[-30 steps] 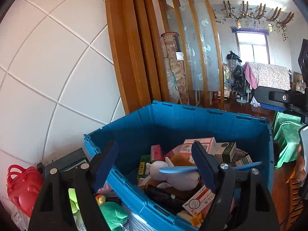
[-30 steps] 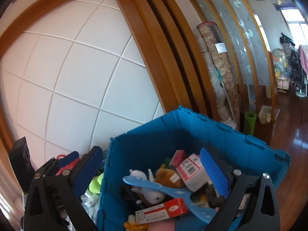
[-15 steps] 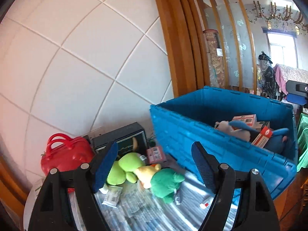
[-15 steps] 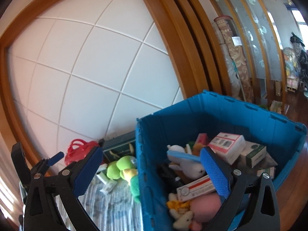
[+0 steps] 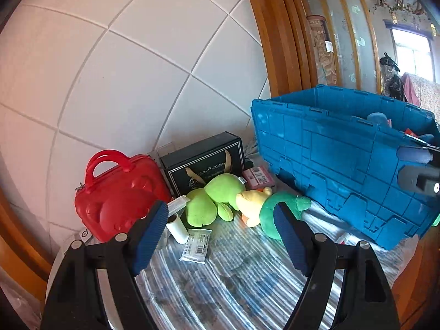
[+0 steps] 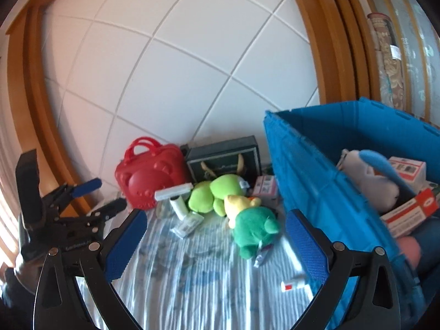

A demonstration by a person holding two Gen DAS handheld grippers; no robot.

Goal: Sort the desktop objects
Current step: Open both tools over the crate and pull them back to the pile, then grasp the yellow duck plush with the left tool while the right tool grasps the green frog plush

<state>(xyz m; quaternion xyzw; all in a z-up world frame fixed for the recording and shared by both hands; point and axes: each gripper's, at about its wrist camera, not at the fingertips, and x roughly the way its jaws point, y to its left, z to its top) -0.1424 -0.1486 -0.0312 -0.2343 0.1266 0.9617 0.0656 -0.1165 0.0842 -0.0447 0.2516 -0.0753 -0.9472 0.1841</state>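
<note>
While the plush toys are lying loose on the striped cloth [image 6: 192, 280] beside the blue bin [image 6: 316, 181], the green plush [image 6: 254, 229] is sitting straight ahead of the right gripper [image 6: 217, 243], between its wide, empty jaws as that camera is seeing it, long axis running away toward the lime plush [image 6: 217, 192] and the wall. I judge the right hand nearer. In the left view the green plush [image 5: 277, 206] is showing ahead and rightward of the left gripper [image 5: 220, 238], also spread and carrying nothing. Both grippers are pointing forward and slightly downward over the cloth, with red case [image 5: 118, 195] and black box [image 5: 203, 159] behind
</note>
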